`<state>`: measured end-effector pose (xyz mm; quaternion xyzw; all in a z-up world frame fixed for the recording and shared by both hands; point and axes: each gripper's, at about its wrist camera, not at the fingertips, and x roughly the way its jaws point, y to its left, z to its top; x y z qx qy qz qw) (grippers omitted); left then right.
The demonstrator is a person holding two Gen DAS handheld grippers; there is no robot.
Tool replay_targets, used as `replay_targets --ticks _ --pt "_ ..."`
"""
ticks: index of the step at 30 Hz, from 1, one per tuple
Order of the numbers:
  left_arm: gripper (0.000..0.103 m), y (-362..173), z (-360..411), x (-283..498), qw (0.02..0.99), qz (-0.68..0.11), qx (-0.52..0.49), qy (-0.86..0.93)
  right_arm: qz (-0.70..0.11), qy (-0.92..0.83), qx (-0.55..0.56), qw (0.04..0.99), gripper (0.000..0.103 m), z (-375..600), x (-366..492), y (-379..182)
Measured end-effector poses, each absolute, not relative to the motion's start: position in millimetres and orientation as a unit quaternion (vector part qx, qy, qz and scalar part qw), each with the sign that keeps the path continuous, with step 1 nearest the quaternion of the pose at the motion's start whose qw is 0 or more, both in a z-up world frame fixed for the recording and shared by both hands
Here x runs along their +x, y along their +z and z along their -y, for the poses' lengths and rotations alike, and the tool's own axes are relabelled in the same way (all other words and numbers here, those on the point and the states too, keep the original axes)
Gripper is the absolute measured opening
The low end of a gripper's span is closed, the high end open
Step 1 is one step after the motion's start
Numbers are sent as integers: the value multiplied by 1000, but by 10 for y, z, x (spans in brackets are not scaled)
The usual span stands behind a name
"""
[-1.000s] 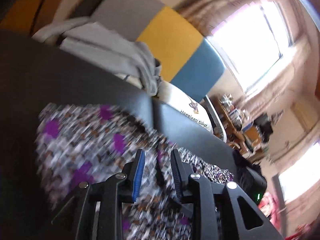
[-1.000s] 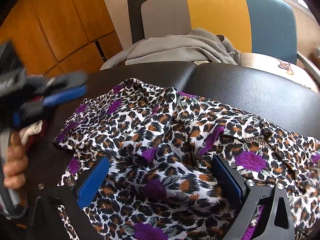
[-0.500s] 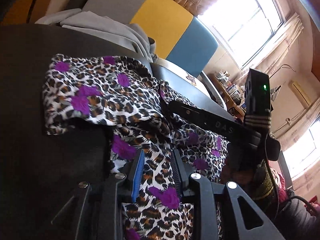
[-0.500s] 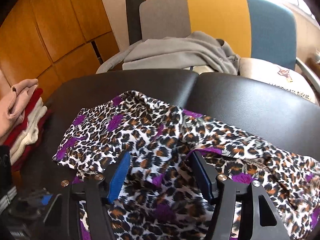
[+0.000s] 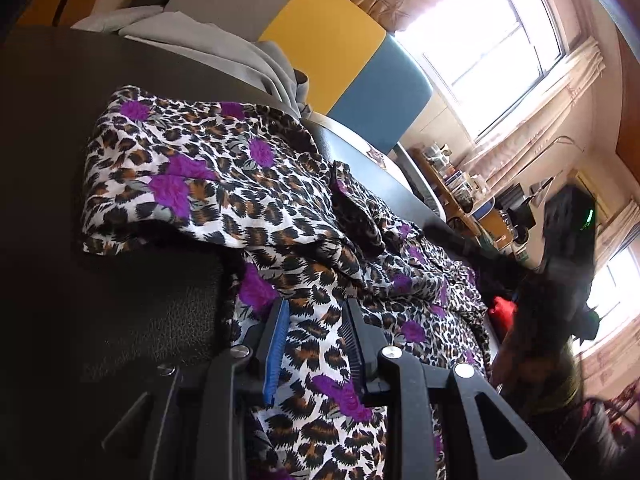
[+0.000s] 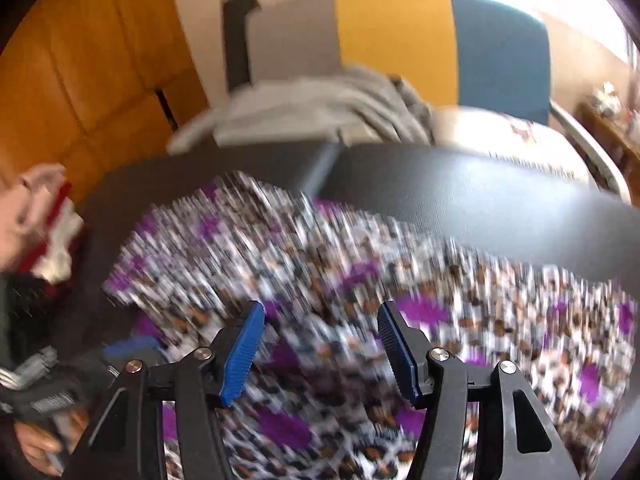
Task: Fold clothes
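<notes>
Gaping hand-held gripper (image 6: 320, 350) over blurred garment (image 6: 360, 280)

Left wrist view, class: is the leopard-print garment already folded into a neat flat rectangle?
No, the leopard-print garment lies rumpled and spread in uneven folds across the black table.

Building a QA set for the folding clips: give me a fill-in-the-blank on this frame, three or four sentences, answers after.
1. The leopard-print garment carries flowers coloured ____.
2. It lies on a padded surface coloured ____.
3. The chair back has a grey, a yellow and a ____ panel.
4. The jaws of the left gripper and right gripper stand ____ over the cloth.

Missing words: purple; black; blue; open
</notes>
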<state>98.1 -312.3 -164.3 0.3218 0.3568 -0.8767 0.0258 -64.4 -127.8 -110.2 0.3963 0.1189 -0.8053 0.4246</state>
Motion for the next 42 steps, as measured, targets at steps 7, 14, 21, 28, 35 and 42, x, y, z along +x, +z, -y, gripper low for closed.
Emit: replay_targets --ticks 7,14,21,28,35,42 --pt "27 -1654 3105 1040 28 -357 316 -879 -88 -764 452 452 60 1477 -820 -1317" --pt "27 -1658 3100 1073 28 -358 312 -880 -53 -764 436 473 53 1463 -740 -1146" --pt "27 -1665 3092 1081 27 -363 307 -879 -110 -767 426 468 53 1539 -535 -1092" --pt "27 -1670 3084 1095 26 -365 304 -880 -148 -760 451 443 23 1938 -617 -1369" --pt "35 -1553 3029 1011 41 -347 321 -880 -94 -766 445 454 8 1834 -720 -1022" --pt "35 -1454 3134 670 60 -317 336 -885 2 -768 404 497 8 1605 -815 -232"
